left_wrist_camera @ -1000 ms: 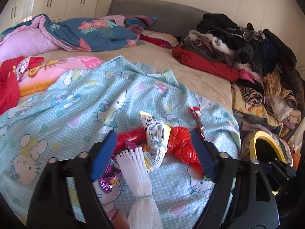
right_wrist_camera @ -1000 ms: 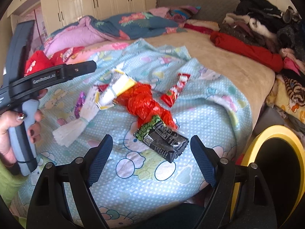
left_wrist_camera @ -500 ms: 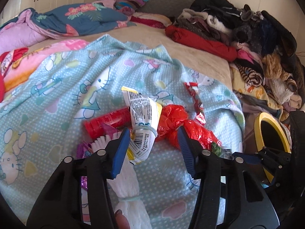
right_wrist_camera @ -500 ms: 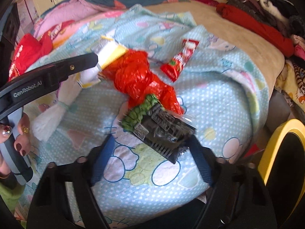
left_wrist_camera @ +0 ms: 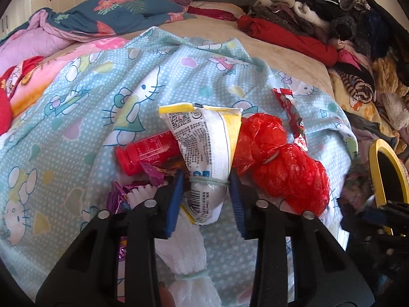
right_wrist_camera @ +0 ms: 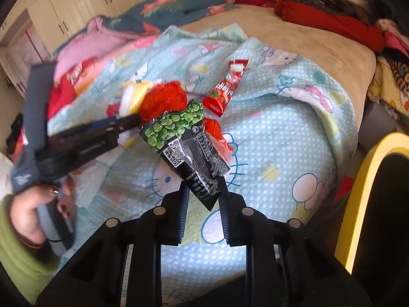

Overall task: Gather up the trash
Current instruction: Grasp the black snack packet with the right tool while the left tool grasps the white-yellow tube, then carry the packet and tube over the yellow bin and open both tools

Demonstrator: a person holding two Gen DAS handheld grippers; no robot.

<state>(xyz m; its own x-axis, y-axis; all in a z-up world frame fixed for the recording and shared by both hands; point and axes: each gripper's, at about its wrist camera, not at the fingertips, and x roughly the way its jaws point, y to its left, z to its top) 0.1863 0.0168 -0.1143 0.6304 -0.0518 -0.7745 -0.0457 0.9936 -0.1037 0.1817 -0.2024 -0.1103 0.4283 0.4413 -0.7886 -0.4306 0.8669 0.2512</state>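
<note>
A bedroom: a bed heaped with clothes, a blue cartoon blanket point(left_wrist_camera: 76, 117) spread over its near end, a yellow-rimmed bin point(right_wrist_camera: 358, 192) at the right. Litter lies bunched on the blanket. The right gripper point(right_wrist_camera: 203, 199) is nearer the bin, its fingers pinched on a black-and-green snack bag point(right_wrist_camera: 184, 143) lifted clear, the bag pointing up and away. The left gripper point(left_wrist_camera: 205, 192) has narrowed round a banded white-and-yellow packet point(left_wrist_camera: 204, 140) lying lengthwise ahead; whether it grips, I cannot tell.
</note>
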